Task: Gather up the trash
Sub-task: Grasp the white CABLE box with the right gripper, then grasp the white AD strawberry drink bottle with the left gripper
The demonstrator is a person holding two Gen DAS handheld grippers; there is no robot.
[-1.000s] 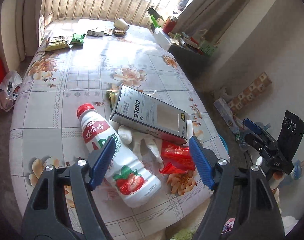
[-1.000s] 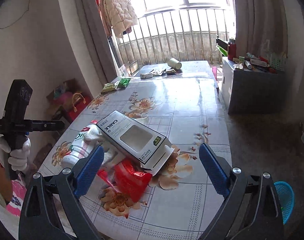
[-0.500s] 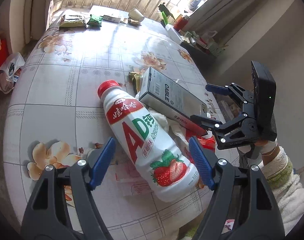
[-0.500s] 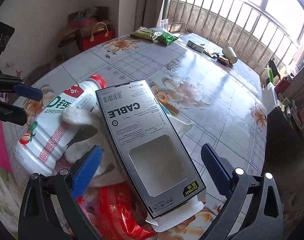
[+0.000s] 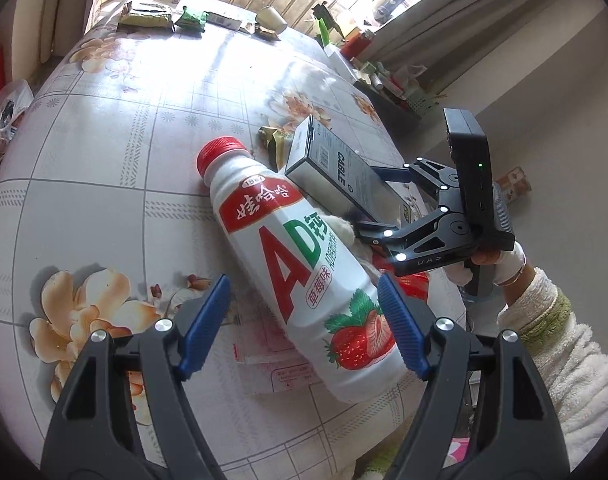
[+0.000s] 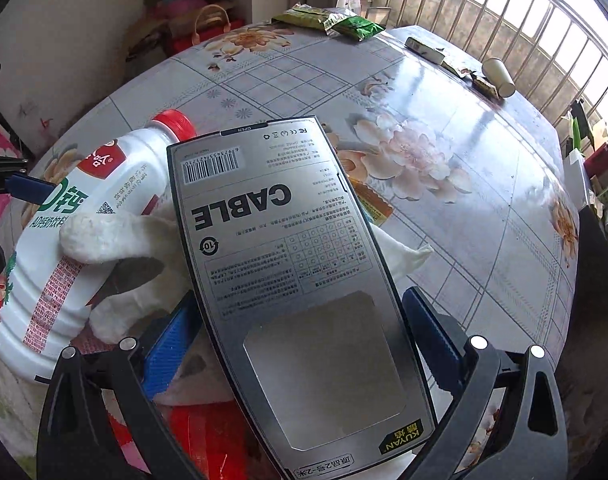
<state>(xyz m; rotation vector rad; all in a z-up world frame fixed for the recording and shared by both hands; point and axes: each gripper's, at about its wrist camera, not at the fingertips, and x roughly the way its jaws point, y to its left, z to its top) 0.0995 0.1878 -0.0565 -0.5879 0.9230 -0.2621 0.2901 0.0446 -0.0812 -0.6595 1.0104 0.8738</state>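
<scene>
- Right claw (image 6: 300, 344), spread, has advanced to straddle the grey rectangular cardboard cable box (image 6: 288, 280).
- Left claw (image 5: 304, 320), spread, now nearer, flanks the white plastic strawberry-drink bottle (image 5: 304, 264) on the floral worktop (image 5: 104, 152).

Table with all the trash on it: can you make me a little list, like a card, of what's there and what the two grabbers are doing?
table: flowered cloth
bottle: white, red cap, lying on its side
cable box: grey, lying partly on a white glove
white glove: under the box
red wrapper: near the table edge
far end: green packets, paper cup
left gripper: open, around the bottle's base
right gripper: open, astride the cable box
</scene>
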